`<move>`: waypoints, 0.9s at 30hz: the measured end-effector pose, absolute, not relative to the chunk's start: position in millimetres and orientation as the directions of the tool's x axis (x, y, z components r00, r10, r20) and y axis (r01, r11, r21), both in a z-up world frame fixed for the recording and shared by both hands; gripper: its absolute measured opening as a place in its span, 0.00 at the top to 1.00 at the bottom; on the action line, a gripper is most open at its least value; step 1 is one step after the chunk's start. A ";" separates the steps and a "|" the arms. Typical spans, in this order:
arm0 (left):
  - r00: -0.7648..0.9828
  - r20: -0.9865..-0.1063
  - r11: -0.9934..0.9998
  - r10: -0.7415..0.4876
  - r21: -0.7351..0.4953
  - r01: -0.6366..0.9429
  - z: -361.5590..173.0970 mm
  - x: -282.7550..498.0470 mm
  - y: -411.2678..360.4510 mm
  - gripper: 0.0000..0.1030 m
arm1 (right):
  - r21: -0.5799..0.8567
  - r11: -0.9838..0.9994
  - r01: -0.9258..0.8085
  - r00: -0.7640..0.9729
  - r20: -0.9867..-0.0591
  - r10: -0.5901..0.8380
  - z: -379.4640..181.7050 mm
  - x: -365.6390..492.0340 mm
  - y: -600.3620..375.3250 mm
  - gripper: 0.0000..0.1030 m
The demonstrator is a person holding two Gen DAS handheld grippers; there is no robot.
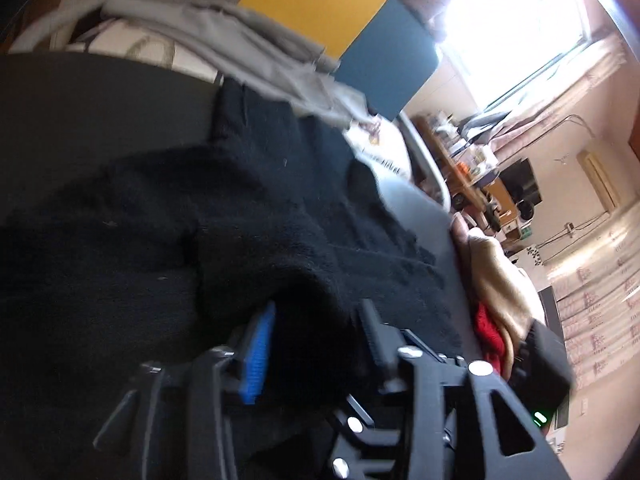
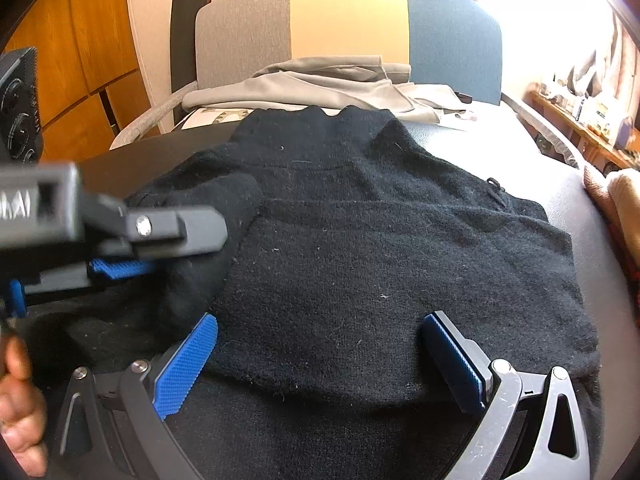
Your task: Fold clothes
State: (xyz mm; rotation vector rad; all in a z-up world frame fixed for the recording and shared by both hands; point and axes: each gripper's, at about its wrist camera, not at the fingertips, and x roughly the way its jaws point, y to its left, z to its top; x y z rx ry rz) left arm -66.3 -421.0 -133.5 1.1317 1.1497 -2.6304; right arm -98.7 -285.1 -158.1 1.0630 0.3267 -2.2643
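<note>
The black sweater (image 2: 360,240) lay on the dark table (image 2: 560,152), part-folded; the left gripper (image 2: 160,256) pinched its bunched sleeve, apparently mid-fold; the right gripper (image 2: 320,360) hovered, fingers spread, holding nothing. Further folds seemingly remained.

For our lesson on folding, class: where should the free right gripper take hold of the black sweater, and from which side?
Probably the near hem of the black sweater, approached from the near edge. The hem lies flat just in front of the open right gripper, while the left gripper already pinches the bunched sleeve on the left. The hem's right corner looks free and thin enough to pinch.
</note>
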 end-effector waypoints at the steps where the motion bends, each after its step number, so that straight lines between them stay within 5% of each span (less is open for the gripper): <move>1: -0.751 -0.627 -0.719 0.206 -0.618 0.319 -127.7 -55.8 -422.3 0.46 | 0.032 -0.784 0.620 -0.493 -0.762 -0.421 -158.3 -98.8 -285.3 0.00; 7: -0.804 -0.595 -0.771 0.007 -0.515 0.374 -116.1 34.2 -399.6 0.47 | 0.031 -0.784 0.620 -0.493 -0.762 -0.420 -158.3 -98.8 -284.7 0.00; 12: -0.649 -0.758 -0.865 -0.055 -0.289 0.411 -146.0 69.8 -365.9 0.56 | 0.027 -0.784 0.621 -0.488 -0.769 -0.413 -157.8 -100.0 -285.2 0.00; 20: -0.646 -0.759 -0.819 -0.075 -0.323 0.474 -156.0 40.6 -389.1 0.55 | 0.027 -0.759 0.650 -0.442 -0.799 -0.407 -153.6 -104.1 -285.9 0.00; 25: -0.658 -0.733 -0.855 -0.171 -0.221 0.468 -161.9 33.9 -378.2 0.51 | 0.077 -0.718 0.692 -0.407 -0.779 -0.476 -133.6 -98.3 -281.8 0.01; 27: -0.654 -0.728 -0.867 -0.205 -0.175 0.466 -162.3 33.4 -370.2 0.50 | 0.097 -0.699 0.708 -0.391 -0.770 -0.504 -125.4 -96.0 -280.2 0.21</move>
